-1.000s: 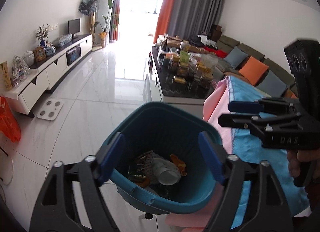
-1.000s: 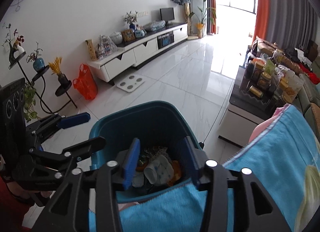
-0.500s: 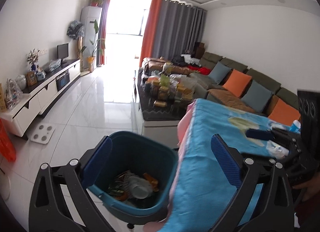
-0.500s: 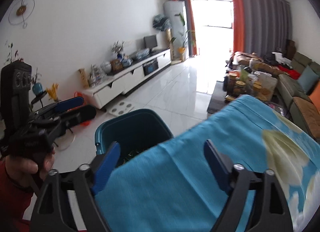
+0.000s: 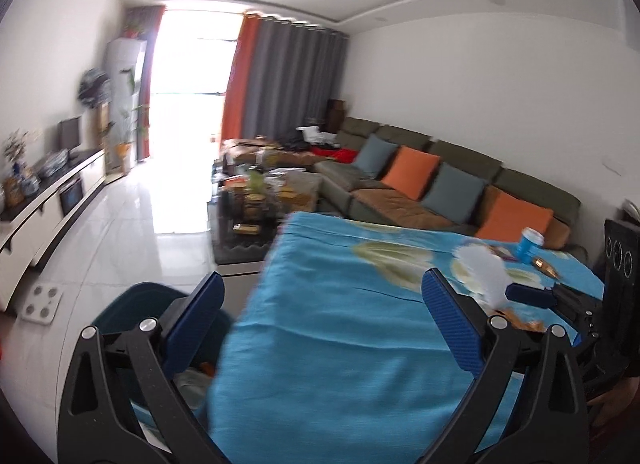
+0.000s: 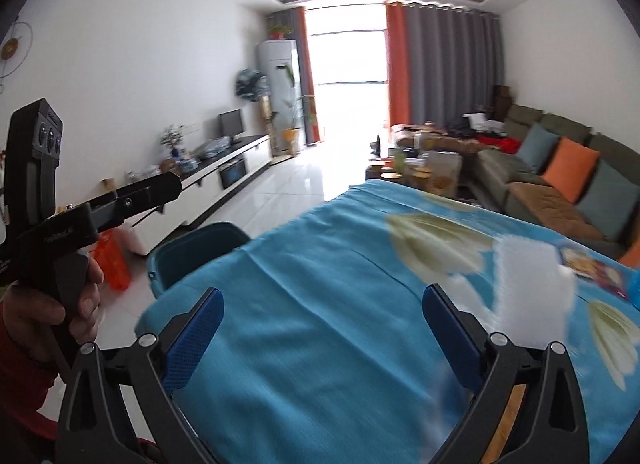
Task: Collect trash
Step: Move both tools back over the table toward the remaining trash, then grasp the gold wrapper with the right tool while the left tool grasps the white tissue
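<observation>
A table under a blue flowered cloth (image 5: 340, 324) fills the foreground. My left gripper (image 5: 322, 284) hangs over its near left edge, open wide and empty. A teal trash bin (image 5: 132, 304) with litter inside stands on the floor at lower left, partly behind the left finger. My right gripper (image 6: 323, 296) is above the cloth (image 6: 320, 264); its jaws are opening with nothing between them. White crumpled paper (image 6: 528, 280) lies just right of its right finger. That paper (image 5: 482, 272), a blue cup (image 5: 530, 244) and a gold wrapper (image 5: 546, 266) lie at the table's far right.
A flat printed packet (image 6: 592, 268) lies beyond the paper. A hand (image 6: 80, 304) holds the left gripper at the left. Beyond the table are a cluttered coffee table (image 5: 272, 192), a sofa with orange and grey cushions (image 5: 416, 176) and a TV cabinet (image 6: 240, 160). An orange bag (image 6: 114, 264) sits on the floor.
Both grippers swung away from above the bin to the right, over the blue cloth. The right jaws went from half closed to wide. The bin slid to the lower left.
</observation>
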Tool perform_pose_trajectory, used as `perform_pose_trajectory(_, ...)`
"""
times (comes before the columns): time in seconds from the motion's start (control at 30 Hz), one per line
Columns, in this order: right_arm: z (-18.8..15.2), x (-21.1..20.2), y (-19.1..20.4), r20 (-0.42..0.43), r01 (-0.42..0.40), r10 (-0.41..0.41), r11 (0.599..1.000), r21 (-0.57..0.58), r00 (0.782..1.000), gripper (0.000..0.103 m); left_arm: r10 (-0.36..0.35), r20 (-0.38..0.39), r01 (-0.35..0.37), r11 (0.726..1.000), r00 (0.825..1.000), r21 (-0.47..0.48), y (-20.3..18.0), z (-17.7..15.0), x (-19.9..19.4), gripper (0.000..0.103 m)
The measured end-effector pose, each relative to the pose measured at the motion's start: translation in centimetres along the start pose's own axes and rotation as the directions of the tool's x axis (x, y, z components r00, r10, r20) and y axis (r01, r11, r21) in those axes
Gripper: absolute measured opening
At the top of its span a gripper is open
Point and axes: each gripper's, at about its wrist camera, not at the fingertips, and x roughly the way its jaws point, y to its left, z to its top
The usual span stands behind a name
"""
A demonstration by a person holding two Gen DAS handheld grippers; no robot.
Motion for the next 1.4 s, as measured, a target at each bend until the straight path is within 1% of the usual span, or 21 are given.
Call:
perform_pose_trajectory(0.1, -1.8, -1.8, -1.7, 0.008, 0.063, -0.063, 0.997, 0.035, 0.998, 0.096, -0.053, 0.002, 0.053, 0.998, 0.999, 0.041, -3.0, -0.9, 0.2, 0.097)
perform_pose_trajectory(0.17, -2.8, -2.8, -2.9, 0.009, 0.101, -0.102, 0.993, 0.062, 0.995, 0.096, -0.084, -0.009, 0.084, 0.994, 0.996, 0.066, -5.0, -1.6, 0.4, 0.097)
perform_pose_trajectory(0.23, -3.9, -3.9, -3.8, 0.014, 0.141, -0.143, 0.986, 0.094, 0.990, 0.096, -0.103, -0.016, 0.104, 0.990, 0.995, 0.090, -6.7, -2.3, 0.5, 0.097)
perform_pose_trajectory(0.33, -5.4, -5.4, -5.4, 0.017, 0.202, -0.207, 0.968, 0.151, 0.978, 0.096, -0.138, -0.023, 0.140, 0.983, 0.990, 0.117, -8.8, -3.2, 0.7, 0.097)
perform_pose_trajectory(0.43, -6.3, -6.2, -6.7, 0.011, 0.252, -0.259, 0.948, 0.197, 0.966, 0.096, -0.178, -0.048, 0.183, 0.976, 0.983, 0.120, -10.2, -4.0, 1.1, 0.097)
perform_pose_trajectory(0.5, -6.8, -6.3, -7.5, -0.001, 0.260, -0.267, 0.937, 0.232, 0.964, 0.096, -0.192, -0.059, 0.198, 0.972, 0.980, 0.126, -10.9, -4.4, 1.1, 0.097)
perform_pose_trajectory(0.63, -7.2, -6.0, -8.6, -0.018, 0.272, -0.277, 0.926, 0.262, 0.961, 0.096, -0.206, -0.077, 0.215, 0.967, 0.975, 0.134, -11.6, -5.0, 1.5, 0.097)
perform_pose_trajectory(0.77, -7.6, -5.9, -9.1, -0.040, 0.278, -0.278, 0.922, 0.271, 0.960, 0.096, -0.198, -0.089, 0.208, 0.970, 0.976, 0.126, -11.2, -4.9, 1.9, 0.097)
perform_pose_trajectory(0.93, -7.2, -4.6, -9.9, -0.084, 0.279, -0.266, 0.921, 0.274, 0.960, 0.095, -0.187, -0.102, 0.198, 0.974, 0.977, 0.110, -10.4, -4.5, 3.0, 0.097)
perform_pose_trajectory(1.03, -6.9, -3.1, -10.8, -0.141, 0.276, -0.246, 0.921, 0.273, 0.959, 0.087, -0.189, -0.107, 0.200, 0.974, 0.976, 0.106, -10.3, -4.4, 3.4, 0.097)
perform_pose_trajectory(1.1, -6.9, -2.2, -11.3, -0.181, 0.273, -0.230, 0.923, 0.270, 0.956, 0.077, -0.190, -0.114, 0.202, 0.974, 0.975, 0.106, -10.1, -4.4, 3.6, 0.097)
perform_pose_trajectory(1.13, -6.9, -1.9, -11.4, -0.197, 0.274, -0.226, 0.924, 0.266, 0.954, 0.076, -0.190, -0.116, 0.202, 0.974, 0.975, 0.105, -10.1, -4.4, 3.8, 0.097)
perform_pose_trajectory(1.2, -6.8, -1.2, -11.7, -0.221, 0.261, -0.204, 0.927, 0.268, 0.954, 0.067, -0.193, -0.122, 0.206, 0.973, 0.974, 0.100, -10.0, -4.2, 4.4, 0.097)
perform_pose_trajectory(1.23, -6.8, -1.0, -11.8, -0.231, 0.260, -0.201, 0.928, 0.267, 0.952, 0.066, -0.194, -0.124, 0.207, 0.973, 0.973, 0.099, -10.1, -4.2, 4.6, 0.097)
perform_pose_trajectory(1.27, -6.8, -0.7, -11.9, -0.244, 0.259, -0.196, 0.929, 0.263, 0.950, 0.062, -0.195, -0.124, 0.208, 0.973, 0.973, 0.097, -10.1, -4.1, 4.7, 0.097)
perform_pose_trajectory(1.3, -6.9, -0.4, -11.9, -0.256, 0.252, -0.185, 0.931, 0.263, 0.949, 0.055, -0.196, -0.123, 0.208, 0.973, 0.973, 0.098, -10.0, -4.0, 4.9, 0.097)
perform_pose_trajectory(1.4, -7.1, -0.1, -11.8, -0.278, 0.248, -0.174, 0.934, 0.258, 0.945, 0.048, -0.200, -0.122, 0.212, 0.972, 0.972, 0.104, -10.2, -3.6, 5.7, 0.097)
